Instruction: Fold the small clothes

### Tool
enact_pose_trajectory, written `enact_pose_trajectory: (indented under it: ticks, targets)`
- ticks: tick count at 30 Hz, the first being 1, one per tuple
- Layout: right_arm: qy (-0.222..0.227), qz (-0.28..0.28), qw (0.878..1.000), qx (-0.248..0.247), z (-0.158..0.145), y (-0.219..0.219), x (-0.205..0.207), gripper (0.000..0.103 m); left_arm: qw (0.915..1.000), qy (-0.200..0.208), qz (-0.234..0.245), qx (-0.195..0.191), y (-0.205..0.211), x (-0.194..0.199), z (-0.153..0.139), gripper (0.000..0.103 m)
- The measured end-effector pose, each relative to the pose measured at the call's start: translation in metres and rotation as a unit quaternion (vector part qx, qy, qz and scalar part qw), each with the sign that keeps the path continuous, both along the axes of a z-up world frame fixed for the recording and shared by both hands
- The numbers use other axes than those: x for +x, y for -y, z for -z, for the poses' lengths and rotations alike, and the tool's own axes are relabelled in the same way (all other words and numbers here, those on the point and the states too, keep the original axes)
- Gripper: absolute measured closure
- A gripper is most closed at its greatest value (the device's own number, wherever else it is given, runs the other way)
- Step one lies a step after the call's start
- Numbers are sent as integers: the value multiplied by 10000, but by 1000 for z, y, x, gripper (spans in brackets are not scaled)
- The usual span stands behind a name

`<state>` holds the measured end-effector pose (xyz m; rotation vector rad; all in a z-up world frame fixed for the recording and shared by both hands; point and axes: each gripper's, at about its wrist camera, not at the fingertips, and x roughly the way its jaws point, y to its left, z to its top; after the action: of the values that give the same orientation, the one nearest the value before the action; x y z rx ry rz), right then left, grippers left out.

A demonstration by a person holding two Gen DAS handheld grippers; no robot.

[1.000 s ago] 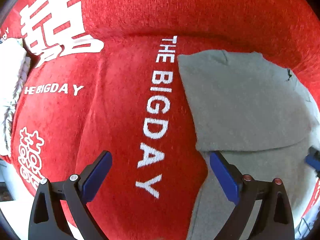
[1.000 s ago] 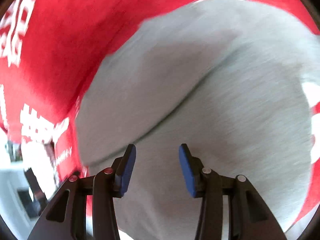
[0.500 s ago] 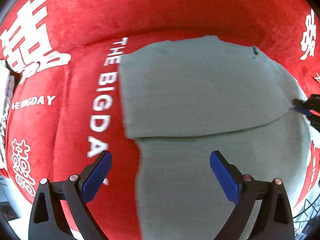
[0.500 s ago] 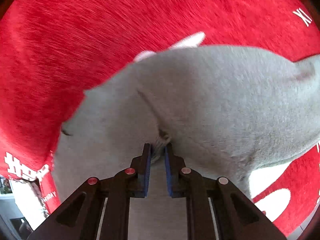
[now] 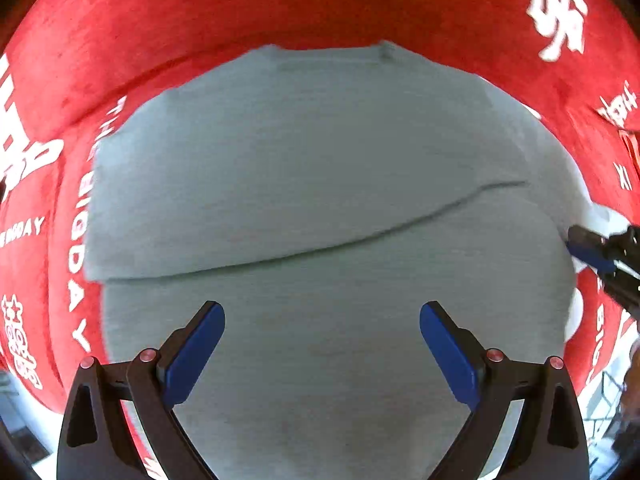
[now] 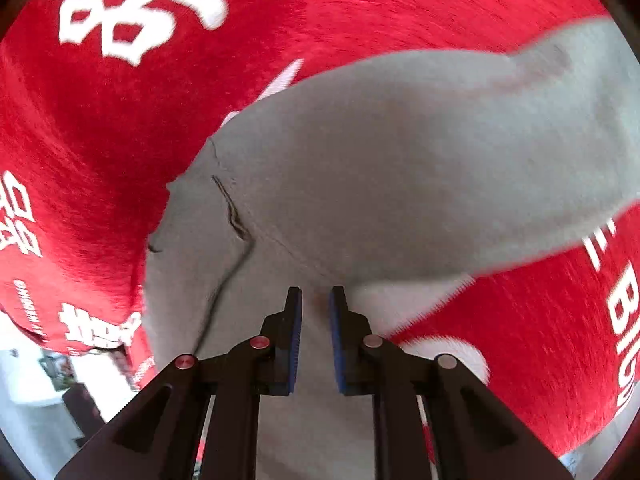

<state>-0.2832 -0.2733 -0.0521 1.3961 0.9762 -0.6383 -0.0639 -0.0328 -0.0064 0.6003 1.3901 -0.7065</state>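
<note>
A grey garment [image 5: 320, 184] lies on a red cloth, with one layer folded over and a fold edge running across its middle. My left gripper [image 5: 322, 340] is open and empty, hovering over the near part of the garment. My right gripper [image 6: 315, 312] has its jaws nearly closed on the grey garment [image 6: 400, 168] at its edge; cloth shows between the pads. The right gripper also shows in the left wrist view [image 5: 596, 246], at the garment's right edge.
The red plush cloth [image 5: 280, 12] with white lettering and characters covers the whole work surface and rises at the back. Its edge and a pale floor area [image 6: 36, 408] show at the lower left of the right wrist view.
My left gripper has moved right, over the garment. My right gripper closed on the garment's right edge and has drawn it along; the grey cloth now lies more spread.
</note>
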Motion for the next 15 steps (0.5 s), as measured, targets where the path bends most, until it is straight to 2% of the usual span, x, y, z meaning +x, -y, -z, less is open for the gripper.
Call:
enact_pose_trajectory:
  ticks: [3,4,5,7,15]
  targets:
    - [60,202,9997,117,1,-3,-27,85,9998,-48,178,8,20,-15,2,5]
    - [83,267,9995,149,1,-3,-34,80,9997,-53,241,22,26,-20,2,5]
    - [107,355,9991,183,1,-3,-41,71,9995,-51,295,36,31,-25,3,5]
    - [154,509,9984,198,0,-1,-59,61,9993,-52,378,43,40,-31,4,5]
    - [266,896,9954,228,1,12,-106,60,9980,-47,606,142,71,-56,7,5]
